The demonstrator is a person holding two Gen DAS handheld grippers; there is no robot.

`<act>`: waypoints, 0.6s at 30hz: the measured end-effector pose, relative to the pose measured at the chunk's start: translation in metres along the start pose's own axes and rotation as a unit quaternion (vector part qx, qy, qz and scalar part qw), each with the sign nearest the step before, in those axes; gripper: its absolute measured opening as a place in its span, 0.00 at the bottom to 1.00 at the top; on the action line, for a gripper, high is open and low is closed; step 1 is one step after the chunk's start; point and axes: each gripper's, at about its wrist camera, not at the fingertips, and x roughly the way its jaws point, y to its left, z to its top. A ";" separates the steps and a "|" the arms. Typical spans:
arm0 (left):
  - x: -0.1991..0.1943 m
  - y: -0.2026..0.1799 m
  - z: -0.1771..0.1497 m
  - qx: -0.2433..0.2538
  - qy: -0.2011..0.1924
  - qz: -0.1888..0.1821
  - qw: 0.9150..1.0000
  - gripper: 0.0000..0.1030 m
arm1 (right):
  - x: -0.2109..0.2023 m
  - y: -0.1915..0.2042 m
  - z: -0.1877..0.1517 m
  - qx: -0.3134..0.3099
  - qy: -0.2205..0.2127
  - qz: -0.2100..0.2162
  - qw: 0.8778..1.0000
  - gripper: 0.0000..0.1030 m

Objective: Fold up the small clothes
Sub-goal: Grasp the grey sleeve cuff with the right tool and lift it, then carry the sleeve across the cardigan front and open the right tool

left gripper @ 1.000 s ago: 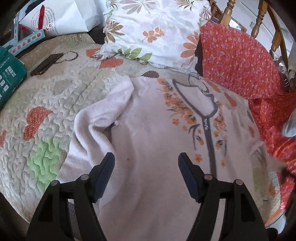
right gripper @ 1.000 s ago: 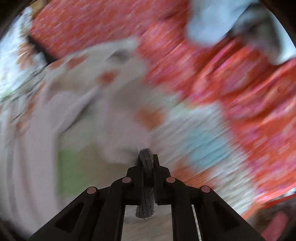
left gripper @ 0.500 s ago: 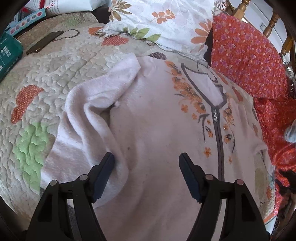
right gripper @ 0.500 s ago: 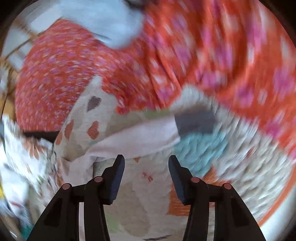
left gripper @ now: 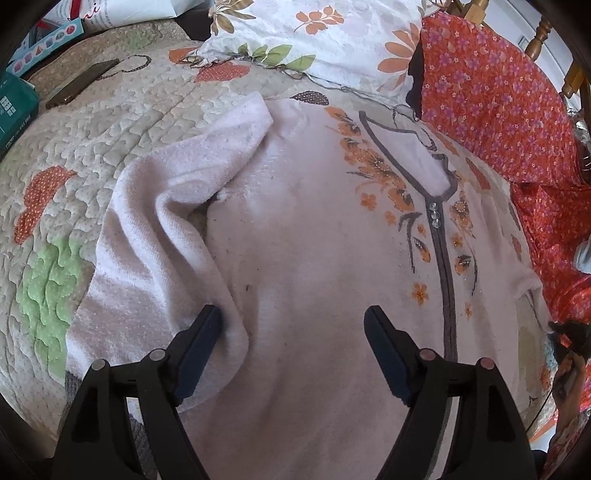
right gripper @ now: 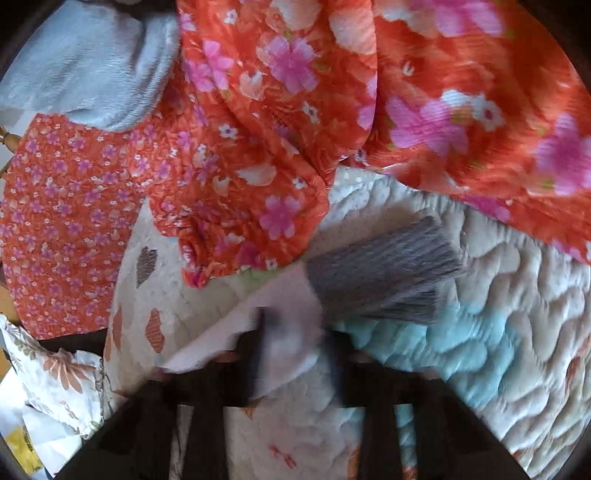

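A pale pink sweater [left gripper: 314, 236] with orange flower embroidery and a grey placket lies front up on the quilted bed. Its left sleeve [left gripper: 155, 229] is bent back along its side. My left gripper [left gripper: 293, 328] is open and empty just above the sweater's lower body. In the right wrist view my right gripper [right gripper: 295, 343] is open and blurred, with its jaws on either side of the pink right sleeve [right gripper: 273, 317] just behind the grey ribbed cuff [right gripper: 380, 277].
An orange-red floral garment [right gripper: 258, 129] lies bunched beside the cuff and also shows in the left wrist view [left gripper: 491, 96]. A pale blue cloth [right gripper: 88, 66] lies beyond it. A floral pillow [left gripper: 325, 33], a phone [left gripper: 81, 83] and a teal box [left gripper: 11, 110] lie at the bed's far side.
My left gripper has moved closer over the sweater, still open. My right gripper was shut on the grey cuff, has opened, and now straddles the sleeve behind the cuff.
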 end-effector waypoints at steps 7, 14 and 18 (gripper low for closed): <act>-0.014 0.005 0.006 -0.017 0.005 -0.032 0.999 0.77 | -0.039 0.054 -0.017 -0.105 -0.074 -0.037 0.991 0.09; -0.064 0.052 0.040 -0.078 -0.064 -0.040 0.994 0.77 | -0.055 0.190 -0.112 -0.313 -0.058 0.062 0.946 0.09; -0.087 0.094 0.053 -0.141 -0.096 -0.046 0.984 0.77 | -0.033 0.257 -0.186 -0.375 0.016 0.127 0.918 0.09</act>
